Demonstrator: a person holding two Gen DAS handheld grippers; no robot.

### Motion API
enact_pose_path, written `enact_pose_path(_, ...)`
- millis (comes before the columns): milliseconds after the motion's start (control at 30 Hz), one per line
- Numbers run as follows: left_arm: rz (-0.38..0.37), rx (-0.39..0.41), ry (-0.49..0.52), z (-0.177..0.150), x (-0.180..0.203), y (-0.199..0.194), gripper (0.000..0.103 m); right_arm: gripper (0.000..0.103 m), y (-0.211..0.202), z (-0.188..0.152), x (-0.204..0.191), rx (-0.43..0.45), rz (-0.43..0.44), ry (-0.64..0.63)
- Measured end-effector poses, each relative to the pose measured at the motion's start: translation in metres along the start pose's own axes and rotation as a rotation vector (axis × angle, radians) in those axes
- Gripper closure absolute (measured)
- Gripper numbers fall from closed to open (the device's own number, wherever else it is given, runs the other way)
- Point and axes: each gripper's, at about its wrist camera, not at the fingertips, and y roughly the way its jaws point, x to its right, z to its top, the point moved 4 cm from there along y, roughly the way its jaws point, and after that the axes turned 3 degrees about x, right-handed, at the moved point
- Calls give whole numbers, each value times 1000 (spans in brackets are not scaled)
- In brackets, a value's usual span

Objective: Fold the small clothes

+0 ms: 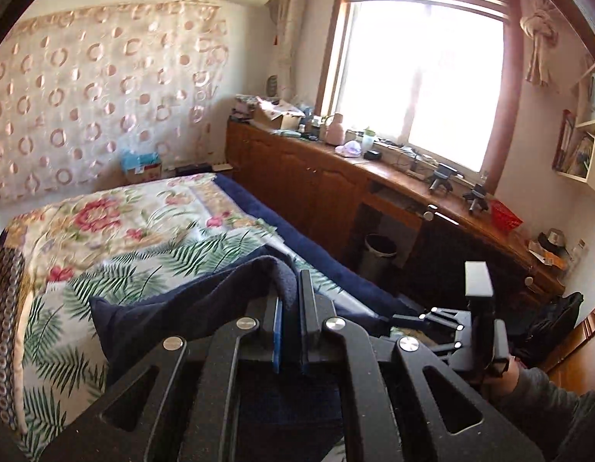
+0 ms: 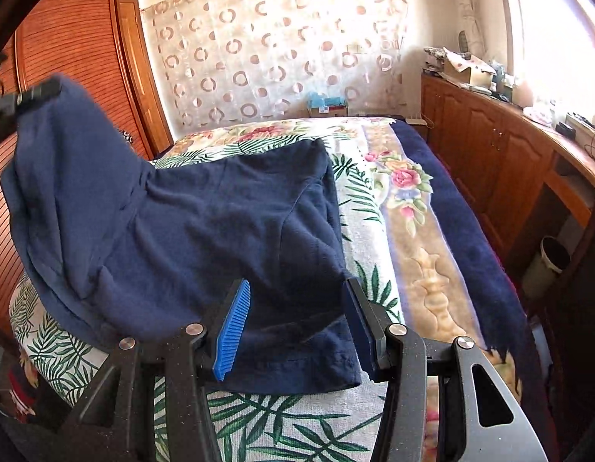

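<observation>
on the bed (image 2: 378, 211), over a blanket printed with palm leaves and flowers, we have a navy blue garment (image 2: 205, 223) spread with most of its body lying flat. our left gripper (image 1: 291, 288) has its 2 jaws pinched together on a fold of that navy cloth, and in the right wrist view we see it at the far left (image 2: 35, 94), holding 1 corner of the garment lifted above the blanket so the fabric hangs down in a slope to the part that lies on the bed. our right gripper (image 2: 297, 323) has its jaws apart, the 2 blue ribbed pads (image 2: 234, 327) standing to either side of the garment's near hem; we cannot tell whether they touch the cloth, and they are not pressing on it. in the left wrist view the right gripper (image 1: 478, 308) sits low at the right with a hand (image 1: 507, 375) in a grey sleeve on its grip. a wooden cabinet (image 1: 316, 184) runs under the window (image 1: 420, 77)
</observation>
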Motion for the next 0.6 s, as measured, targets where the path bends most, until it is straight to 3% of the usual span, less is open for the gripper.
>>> enact_pose_path(100, 11, -37, 3, 5, 6, 12, 95, 51, -1, 1, 2, 5, -3, 11)
enact_pose_path(200, -2, -85, -4, -6, 2, 21, 71, 51, -1, -2, 5, 3, -5, 12)
enact_pose_path(233, 0, -83, -9, -10, -1, 21, 56, 51, -1, -3, 6, 2, -7, 10)
enact_pose_path(500, 72, -131, -49, -46, -39, 5, 48, 51, 5, 5, 0, 7, -6, 2)
enact_pose_path(567, 89, -135, -61, -56, -47, 0, 29, 51, 8, 8, -4, 10, 2, -10)
enact_pose_path(600, 109, -131, -69, -63, -54, -7, 26, 51, 9, 11, -8, 11, 6, -22)
